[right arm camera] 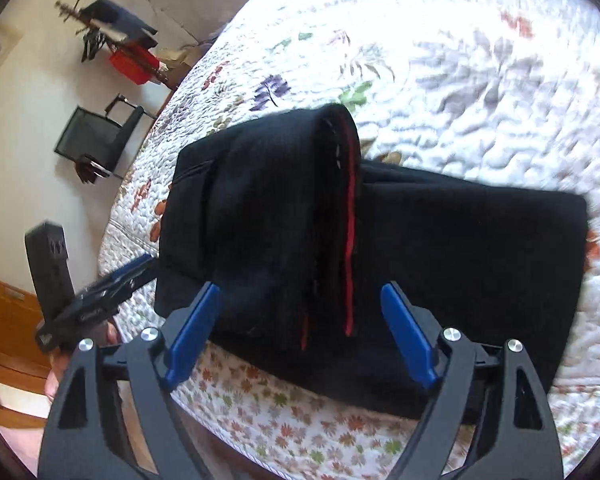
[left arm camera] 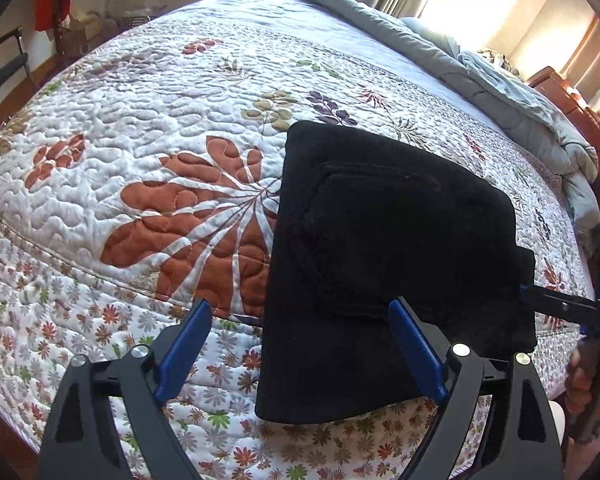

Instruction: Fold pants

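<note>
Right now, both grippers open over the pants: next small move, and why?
Probably ease both grippers up and back. The pants already lie as a compact folded stack on the quilt. The left gripper and right gripper are open, pads pressing nothing. If anything needs a touch, it is the top fold with the red seam, which bulges in the right wrist view.

The right wrist view is motion-blurred beyond the jaws, smearing the quilt (right arm camera: 480,80) pattern. The black pants (right arm camera: 300,220) hide their own inner layers; folds blend into darkness. A hand (left arm camera: 588,384) right of the left jaws is cut off by the frame edge.
</note>
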Demonstrator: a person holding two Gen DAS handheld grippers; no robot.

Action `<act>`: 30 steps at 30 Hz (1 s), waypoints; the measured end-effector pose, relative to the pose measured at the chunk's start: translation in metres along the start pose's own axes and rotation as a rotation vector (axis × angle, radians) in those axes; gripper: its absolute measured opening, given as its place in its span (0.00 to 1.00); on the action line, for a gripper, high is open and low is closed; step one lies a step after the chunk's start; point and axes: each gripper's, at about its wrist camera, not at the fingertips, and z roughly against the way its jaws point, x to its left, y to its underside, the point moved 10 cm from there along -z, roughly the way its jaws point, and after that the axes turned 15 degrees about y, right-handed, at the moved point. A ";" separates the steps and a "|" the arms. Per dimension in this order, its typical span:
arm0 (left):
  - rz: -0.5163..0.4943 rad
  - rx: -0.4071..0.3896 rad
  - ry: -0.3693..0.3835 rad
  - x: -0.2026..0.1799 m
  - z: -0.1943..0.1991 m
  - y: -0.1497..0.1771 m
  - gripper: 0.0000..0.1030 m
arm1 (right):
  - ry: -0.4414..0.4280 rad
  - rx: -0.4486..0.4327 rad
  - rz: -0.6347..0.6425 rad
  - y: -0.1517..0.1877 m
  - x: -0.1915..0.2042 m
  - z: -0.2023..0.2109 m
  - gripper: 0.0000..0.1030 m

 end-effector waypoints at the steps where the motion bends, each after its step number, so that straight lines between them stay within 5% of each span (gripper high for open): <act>1: 0.004 0.002 0.001 0.001 0.000 0.000 0.87 | -0.014 0.014 -0.012 0.000 -0.002 -0.004 0.80; 6: 0.026 0.004 -0.003 0.008 0.002 0.003 0.87 | -0.129 0.045 -0.050 -0.008 0.010 -0.027 0.77; 8: 0.037 0.007 -0.004 0.010 0.002 0.004 0.88 | -0.174 0.046 -0.041 -0.010 0.021 -0.028 0.35; 11: 0.055 0.010 0.003 0.011 0.003 0.004 0.88 | -0.231 0.051 -0.036 -0.011 0.027 -0.023 0.20; 16: 0.063 0.001 0.001 0.009 0.009 0.002 0.88 | -0.327 -0.047 -0.044 -0.013 0.033 0.030 0.18; 22: 0.051 0.003 0.020 -0.007 0.008 -0.002 0.88 | -0.296 -0.154 -0.050 -0.010 0.010 0.091 0.18; 30: -0.019 0.054 0.043 -0.043 -0.013 0.000 0.88 | -0.212 -0.214 -0.112 -0.001 -0.054 0.124 0.17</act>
